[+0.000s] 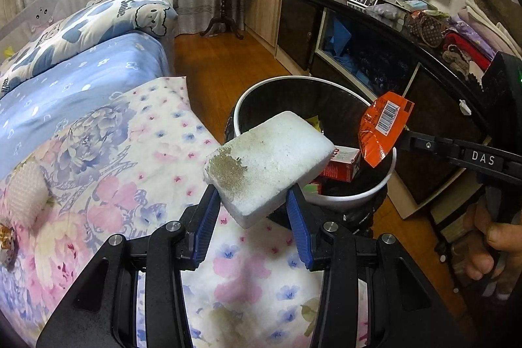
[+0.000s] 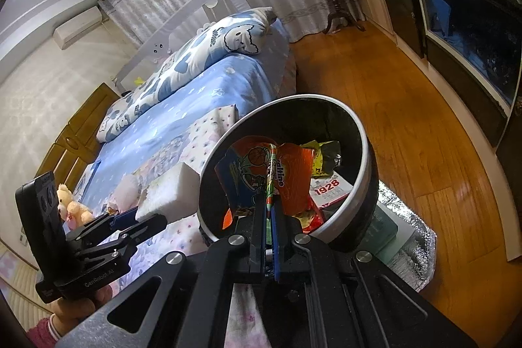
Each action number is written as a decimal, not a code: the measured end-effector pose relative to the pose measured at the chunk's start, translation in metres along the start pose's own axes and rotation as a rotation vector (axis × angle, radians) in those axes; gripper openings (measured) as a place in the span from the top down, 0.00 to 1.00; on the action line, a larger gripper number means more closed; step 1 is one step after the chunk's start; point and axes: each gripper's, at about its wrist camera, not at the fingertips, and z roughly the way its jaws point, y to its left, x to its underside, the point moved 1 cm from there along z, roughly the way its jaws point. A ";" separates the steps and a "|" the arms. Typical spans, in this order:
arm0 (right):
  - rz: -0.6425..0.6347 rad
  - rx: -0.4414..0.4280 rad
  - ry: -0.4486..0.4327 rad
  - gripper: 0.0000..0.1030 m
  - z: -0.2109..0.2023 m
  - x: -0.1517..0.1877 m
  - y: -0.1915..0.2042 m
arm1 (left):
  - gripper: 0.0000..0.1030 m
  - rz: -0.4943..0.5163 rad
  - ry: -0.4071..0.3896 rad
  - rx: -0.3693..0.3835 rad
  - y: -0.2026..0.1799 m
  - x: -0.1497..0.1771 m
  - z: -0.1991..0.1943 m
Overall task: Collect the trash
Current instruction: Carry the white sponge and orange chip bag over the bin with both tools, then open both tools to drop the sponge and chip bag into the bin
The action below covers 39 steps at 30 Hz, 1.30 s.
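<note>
My left gripper (image 1: 253, 204) is shut on a white foam block (image 1: 269, 165) with a brown stain at one corner. The block hangs over the bed's edge, just in front of the trash bin (image 1: 345, 196). My right gripper (image 2: 269, 207) is shut on an orange snack wrapper (image 2: 290, 178), holding it over the bin's mouth. In the left wrist view that orange wrapper (image 1: 381, 129) hangs above the bin's right rim, pinched in the right gripper (image 1: 404, 136). In the right wrist view the foam block (image 2: 166, 191) sits left of the bin (image 2: 365, 165). Inside the bin lie a red box (image 1: 342, 163) and a yellow wrapper (image 2: 326, 158).
The bed with a floral quilt (image 1: 124, 158) fills the left. On it lie a bubble-wrap roll (image 1: 24, 194) and a teddy bear (image 2: 73, 204). A dark cabinet (image 1: 375, 54) with clutter runs along the right. Wooden floor (image 2: 407, 119) lies beyond the bin, with a silver foil bag (image 2: 411, 234) beside it.
</note>
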 end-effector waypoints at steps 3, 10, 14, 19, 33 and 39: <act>0.003 0.000 0.000 0.98 0.001 -0.001 -0.002 | 0.60 0.003 0.001 -0.005 -0.001 -0.001 0.001; 0.004 0.000 0.000 0.98 0.001 -0.002 -0.005 | 0.60 0.014 0.002 -0.010 -0.004 -0.006 0.005; 0.006 0.005 -0.002 0.98 0.002 -0.004 -0.006 | 0.60 0.015 0.002 -0.011 -0.006 -0.009 0.006; 0.014 0.012 0.003 0.98 0.006 -0.008 -0.011 | 0.60 0.018 0.000 -0.009 -0.008 -0.012 0.007; 0.019 0.017 0.016 0.98 0.010 -0.014 -0.016 | 0.60 0.023 0.009 -0.013 -0.013 -0.021 0.018; 0.017 0.023 0.024 0.98 0.012 -0.016 -0.016 | 0.60 0.030 0.010 -0.018 -0.017 -0.026 0.022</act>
